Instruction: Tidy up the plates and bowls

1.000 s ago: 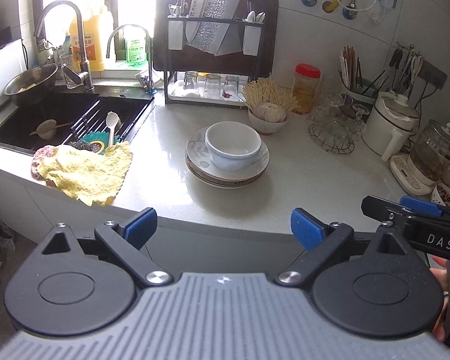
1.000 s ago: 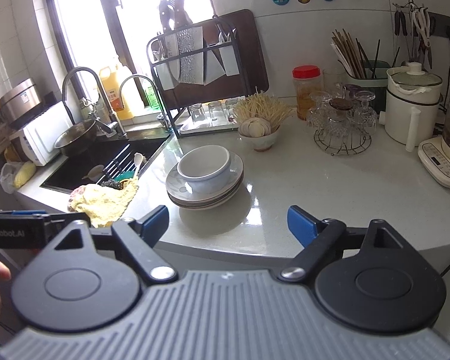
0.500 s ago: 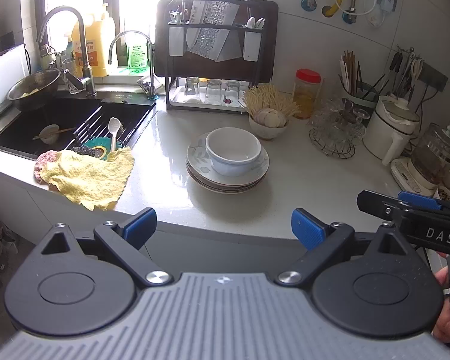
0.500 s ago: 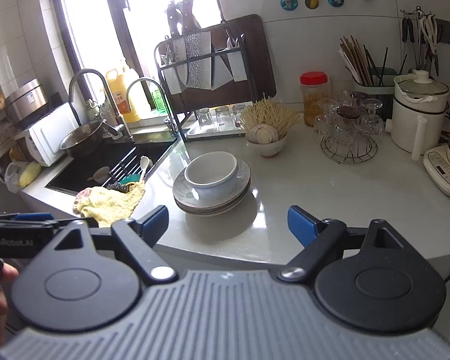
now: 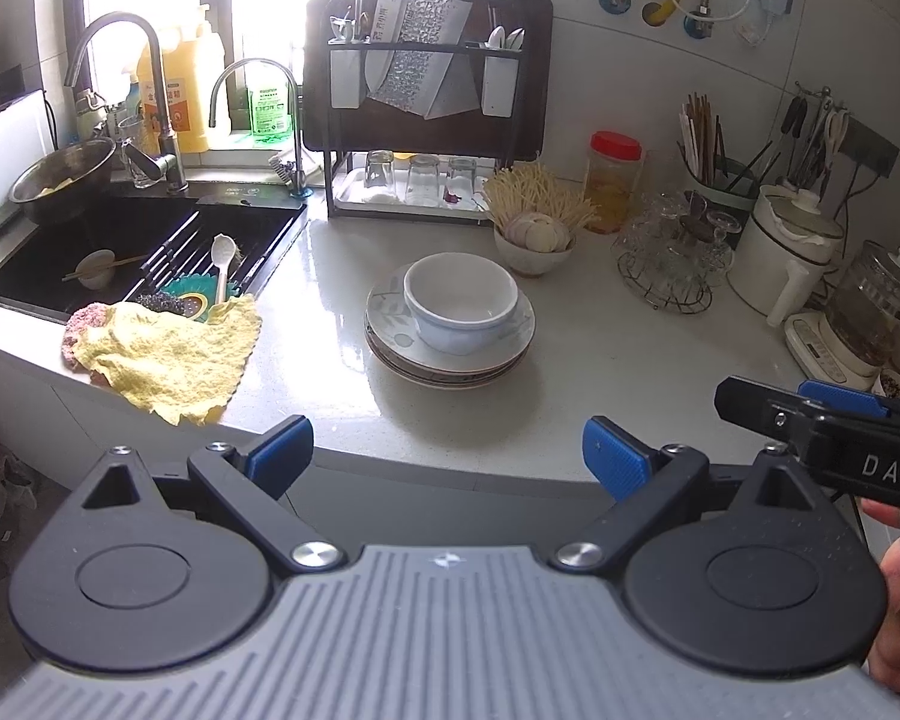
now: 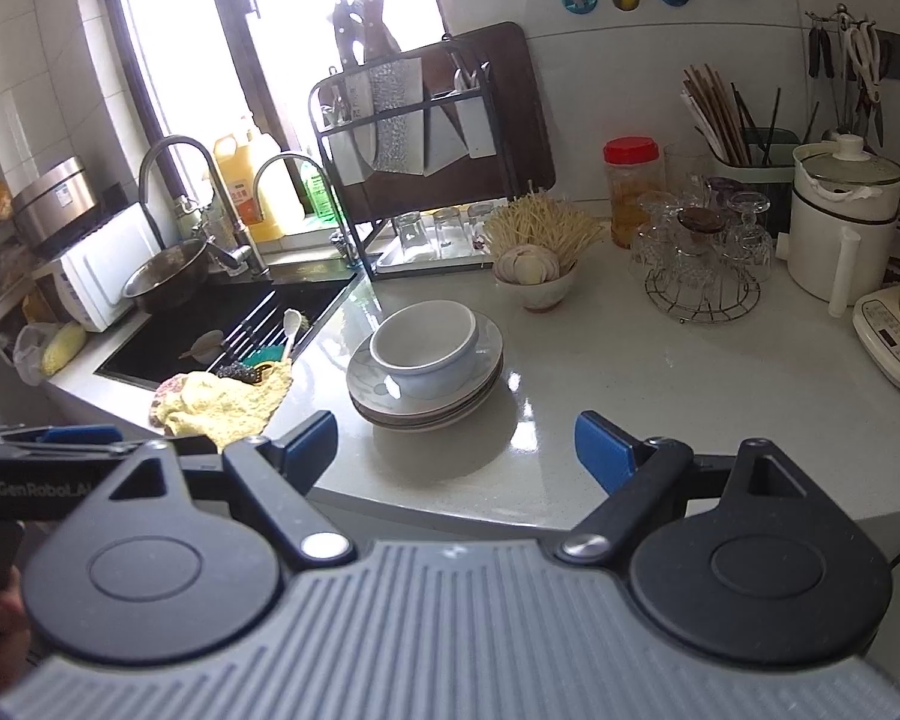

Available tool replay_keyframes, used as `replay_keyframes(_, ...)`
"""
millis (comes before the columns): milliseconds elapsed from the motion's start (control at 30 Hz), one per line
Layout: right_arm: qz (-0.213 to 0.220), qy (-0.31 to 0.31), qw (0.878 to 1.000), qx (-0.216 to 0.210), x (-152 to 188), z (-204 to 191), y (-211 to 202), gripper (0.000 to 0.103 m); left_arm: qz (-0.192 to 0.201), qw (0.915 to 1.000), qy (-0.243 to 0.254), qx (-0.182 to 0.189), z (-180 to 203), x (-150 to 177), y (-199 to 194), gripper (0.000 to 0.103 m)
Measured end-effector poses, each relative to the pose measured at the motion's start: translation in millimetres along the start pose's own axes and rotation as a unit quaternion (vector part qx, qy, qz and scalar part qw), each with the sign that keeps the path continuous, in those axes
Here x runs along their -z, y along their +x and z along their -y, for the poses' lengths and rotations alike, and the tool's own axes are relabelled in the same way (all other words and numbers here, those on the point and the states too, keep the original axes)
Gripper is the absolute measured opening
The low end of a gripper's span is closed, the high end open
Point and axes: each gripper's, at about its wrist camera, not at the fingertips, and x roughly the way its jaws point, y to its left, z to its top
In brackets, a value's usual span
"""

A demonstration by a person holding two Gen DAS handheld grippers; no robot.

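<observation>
A white bowl sits upright on a stack of plates in the middle of the white counter. It also shows in the right wrist view, bowl on plates. My left gripper is open and empty, held off the counter's front edge, short of the stack. My right gripper is open and empty, also in front of the counter edge. The right gripper shows at the right edge of the left wrist view.
A black sink with a spoon and small bowl lies left. A yellow cloth hangs at the counter edge. A dish rack, a bowl of noodles, a glass stand, a white kettle line the back.
Both grippers have risen and drawn slightly closer to the counter; the plates and bowl look a little nearer. Nothing on the counter has moved.
</observation>
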Motion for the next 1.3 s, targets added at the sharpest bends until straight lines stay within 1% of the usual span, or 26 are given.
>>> replay_keyframes(100, 0.004, 0.003, 1.000, 0.010, 0, 3, 1, 0.088, -0.002, 1.0000, 0.001, 0.004, 1, 0, 5, 0.098)
replay_keyframes(300, -0.002, 0.002, 1.000, 0.002, 1, 1, 5, 0.087, 0.000, 1.0000, 0.000, 0.008, -1, -1, 7, 0.098)
replay_keyframes(700, 0.007, -0.010, 1.000, 0.000, 2, -9, 4, 0.087, 0.005, 0.9999, -0.003, 0.009, -12, -2, 3, 0.098)
replay_keyframes(1133, 0.017, -0.023, 1.000, 0.004, -2, -23, 8, 0.087, 0.004, 0.9999, -0.012, -0.001, -26, -1, -2, 0.098)
replay_keyframes(1300, 0.014, -0.021, 1.000, 0.004, -1, -24, 9, 0.087, 0.002, 0.9999, -0.012, -0.002, -28, 0, 0, 0.098)
